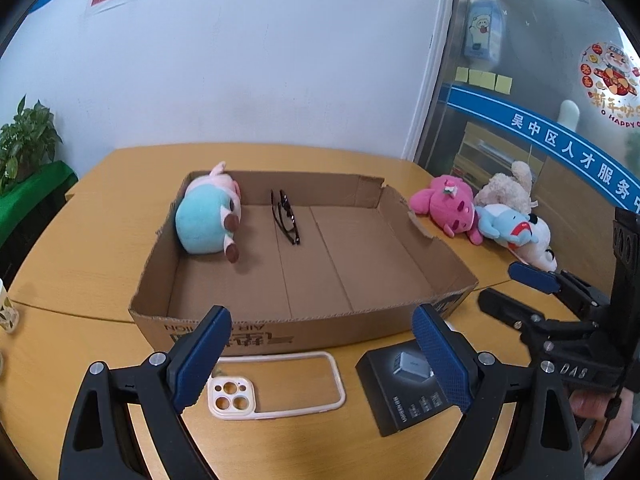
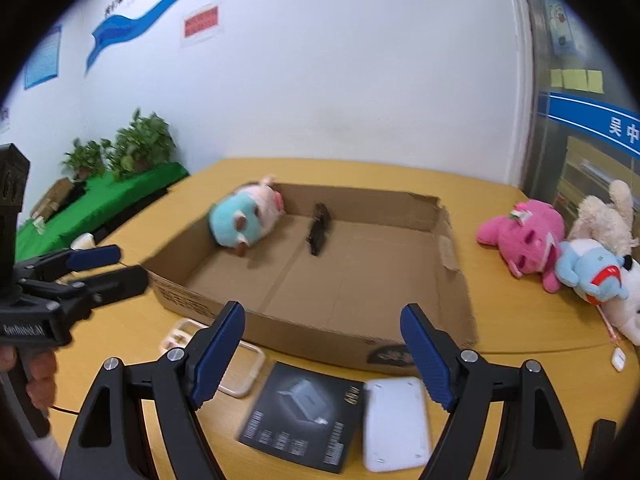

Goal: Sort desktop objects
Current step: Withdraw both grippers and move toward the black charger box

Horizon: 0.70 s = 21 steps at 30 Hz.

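Left wrist view: the left gripper (image 1: 322,360) stood wide open above the bench (image 1: 100,208), its blue fingers (image 1: 204,360) holding nothing; a phone case (image 1: 276,384) lay flat on the bench between them, just in front of the box (image 1: 280,280), untouched. A black carton (image 1: 400,392) lay beside the case, partly behind the right-hand finger. Inside the open cardboard box, a teal-and-pink plush (image 1: 212,216) lay against the far left corner, and folded glasses (image 1: 286,216) rested on the box floor just beside it — apart from the plush. Outside the box, at its right, three toys were bunched together on the bench: a pink plush (image 1: 444,204), a blue plush (image 1: 504,224) and a cream plush (image 1: 512,188), touching one another. The right gripper (image 1: 516,288) appeared at the right edge, held by a hand (image 1: 592,404).

Right wrist view: the right gripper (image 2: 322,356) was also open and empty — its fingers (image 2: 218,356) framed the near wall of the box (image 2: 320,328). On the bench below lay the black carton (image 2: 304,416) and, touching its right side, a white device (image 2: 396,420). The phone case (image 2: 240,368) showed partly behind the left-hand finger. The left gripper (image 2: 108,268) entered from the left edge, fingers apart.
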### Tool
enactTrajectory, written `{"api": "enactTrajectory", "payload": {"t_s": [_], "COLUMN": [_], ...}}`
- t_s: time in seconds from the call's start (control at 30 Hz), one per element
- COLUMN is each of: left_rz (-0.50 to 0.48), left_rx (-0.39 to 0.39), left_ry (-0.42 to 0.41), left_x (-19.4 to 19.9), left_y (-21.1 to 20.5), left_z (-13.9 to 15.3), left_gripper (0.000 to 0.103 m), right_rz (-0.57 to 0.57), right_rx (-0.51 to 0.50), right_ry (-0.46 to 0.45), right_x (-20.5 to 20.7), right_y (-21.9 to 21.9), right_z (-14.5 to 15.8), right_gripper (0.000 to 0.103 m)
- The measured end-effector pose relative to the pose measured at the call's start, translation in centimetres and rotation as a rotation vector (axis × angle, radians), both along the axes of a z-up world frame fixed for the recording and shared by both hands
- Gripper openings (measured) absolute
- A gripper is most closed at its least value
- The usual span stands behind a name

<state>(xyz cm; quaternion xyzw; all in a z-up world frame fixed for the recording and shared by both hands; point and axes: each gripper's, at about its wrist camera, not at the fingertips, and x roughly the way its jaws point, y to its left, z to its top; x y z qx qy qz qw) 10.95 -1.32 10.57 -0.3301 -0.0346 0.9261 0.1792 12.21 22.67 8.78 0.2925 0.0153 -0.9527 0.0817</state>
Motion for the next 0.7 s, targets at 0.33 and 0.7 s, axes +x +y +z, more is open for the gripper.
{"api": "enactTrajectory", "payload": {"t_s": [0.33, 0.7], "left_rz": [-0.142, -0.323], "left_rx": [0.057, 0.218], "left_ry": [-0.188, -0.462], "left_x": [-2.4, -4.4], "left_y": [-0.3, 5.9], "left_z": [-6.1, -12.9], "left_gripper": [0.077, 0.066], "right_rz": [0.196, 0.357], "right_rx": [-0.081, -0.082], "right_ry": [-0.159, -0.299], "right_x": [1.7, 1.6], "right_y": [3.1, 1.5], "right_z": [-6.4, -12.3], "right_gripper": [0.080, 0.080]}}
